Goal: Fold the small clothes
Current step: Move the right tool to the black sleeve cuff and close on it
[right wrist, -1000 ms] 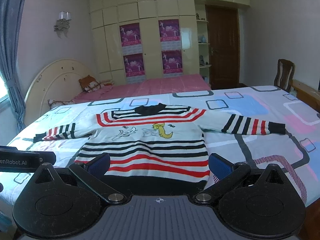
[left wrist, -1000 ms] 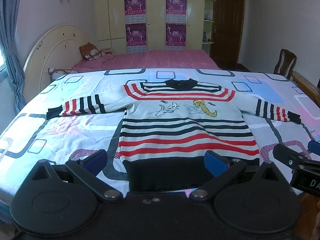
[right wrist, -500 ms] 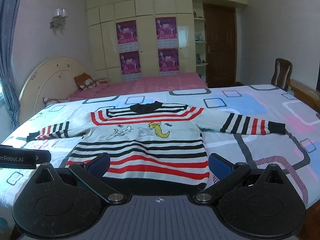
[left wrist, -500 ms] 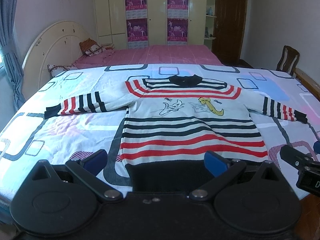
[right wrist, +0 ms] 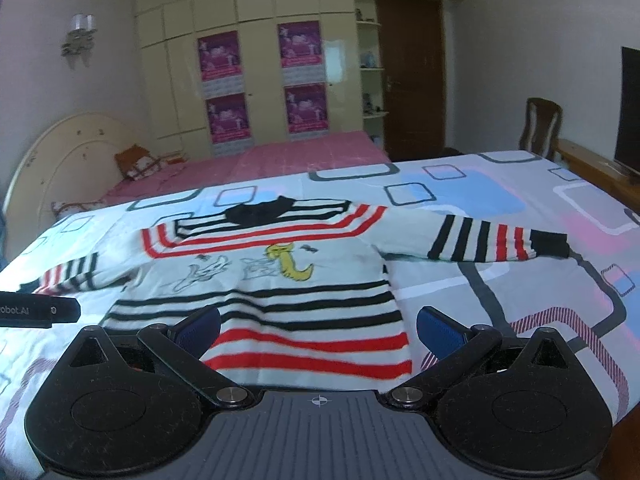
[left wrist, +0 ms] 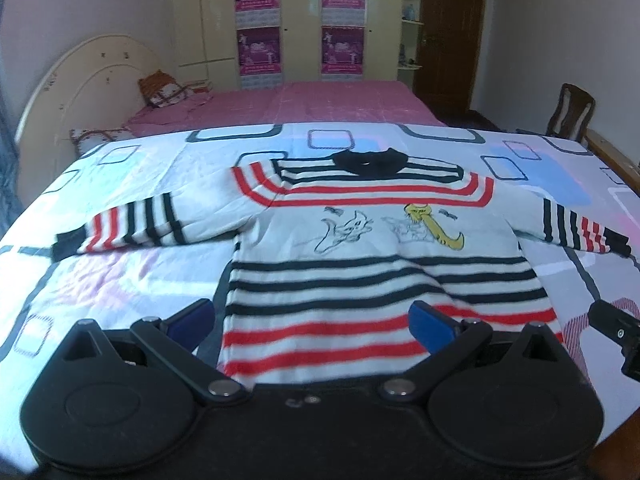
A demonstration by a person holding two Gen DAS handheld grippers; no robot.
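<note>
fingers [left wrist: 430, 326] now over sweater [left wrist: 376, 248] hem | both grippers closer, spread

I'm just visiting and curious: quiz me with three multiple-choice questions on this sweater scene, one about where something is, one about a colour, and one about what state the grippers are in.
1. Where does the sweater lie?
A. on the patterned bedspread
B. over the chair
C. on the floor

2. What colour is the sweater's collar?
A. yellow
B. black
C. pink

3. How do the left gripper and right gripper stand?
A. both shut on cloth
B. one open, one shut
C. both open, holding nothing

Answers:
1 A, the sweater is spread flat on the bedspread with both sleeves out.
2 B, the neck band is black.
3 C, the blue pads stand wide apart in both wrist views.
</note>
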